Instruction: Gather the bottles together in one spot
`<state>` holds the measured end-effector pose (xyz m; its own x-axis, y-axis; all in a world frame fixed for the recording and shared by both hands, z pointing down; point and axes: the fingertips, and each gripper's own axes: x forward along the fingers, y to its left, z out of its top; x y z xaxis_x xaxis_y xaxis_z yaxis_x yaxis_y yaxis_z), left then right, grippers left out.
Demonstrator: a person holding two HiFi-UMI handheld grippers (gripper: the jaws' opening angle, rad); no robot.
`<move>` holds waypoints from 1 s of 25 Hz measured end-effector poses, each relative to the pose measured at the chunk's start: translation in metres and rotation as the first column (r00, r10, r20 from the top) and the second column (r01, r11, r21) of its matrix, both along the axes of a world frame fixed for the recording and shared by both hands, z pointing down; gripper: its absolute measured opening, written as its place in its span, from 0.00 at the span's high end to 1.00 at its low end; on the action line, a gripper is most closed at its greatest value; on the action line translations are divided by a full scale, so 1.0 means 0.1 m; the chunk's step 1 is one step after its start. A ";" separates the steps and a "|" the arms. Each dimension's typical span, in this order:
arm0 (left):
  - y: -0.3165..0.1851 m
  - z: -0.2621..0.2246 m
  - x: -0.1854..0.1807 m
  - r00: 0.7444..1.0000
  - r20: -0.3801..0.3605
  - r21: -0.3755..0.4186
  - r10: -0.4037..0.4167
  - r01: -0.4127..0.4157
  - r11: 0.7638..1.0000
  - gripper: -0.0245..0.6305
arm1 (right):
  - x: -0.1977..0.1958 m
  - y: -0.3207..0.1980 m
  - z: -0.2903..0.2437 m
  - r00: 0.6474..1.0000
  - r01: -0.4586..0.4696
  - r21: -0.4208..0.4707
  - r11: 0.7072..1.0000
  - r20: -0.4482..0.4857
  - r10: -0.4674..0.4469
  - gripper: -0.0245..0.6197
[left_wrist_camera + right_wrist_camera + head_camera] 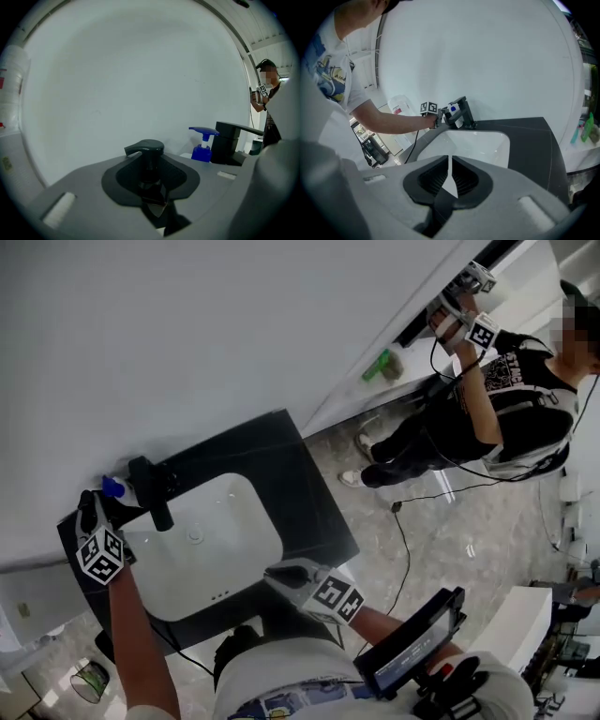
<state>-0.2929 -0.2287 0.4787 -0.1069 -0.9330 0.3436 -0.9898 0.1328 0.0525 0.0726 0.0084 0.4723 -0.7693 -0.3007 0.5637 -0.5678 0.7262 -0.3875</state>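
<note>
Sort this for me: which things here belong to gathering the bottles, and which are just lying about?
Job: black pump bottle, clamped in the left gripper; blue pump bottle.
Lying about: black faucet, white sink basin, green item on the far ledge.

Colours: black pump bottle (145, 158); blue pump bottle (202, 146), white neck, at 2 o'clock of it. Faucet (155, 491) black, sink (239, 554) white, desk (305, 493) black. Left gripper (151, 190) and right gripper (449, 183) grey, black pads. Marker cube (100, 556) black-and-white squares. Green bottle (377, 365) at 1 o'clock. Floor (450, 549) grey marbled.
</note>
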 end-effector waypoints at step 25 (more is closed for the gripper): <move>0.06 -0.02 0.36 0.993 -0.009 0.053 0.114 -0.113 0.992 0.56 | -0.04 -0.15 -0.10 0.997 0.075 -0.008 0.997 -0.019 -0.075 0.92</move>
<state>-0.2573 -0.2229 0.4768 0.0047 -0.9557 0.2944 -0.9975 0.0161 0.0681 0.0687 -0.0063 0.4620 -0.7787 -0.2384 0.5804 -0.5190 0.7645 -0.3823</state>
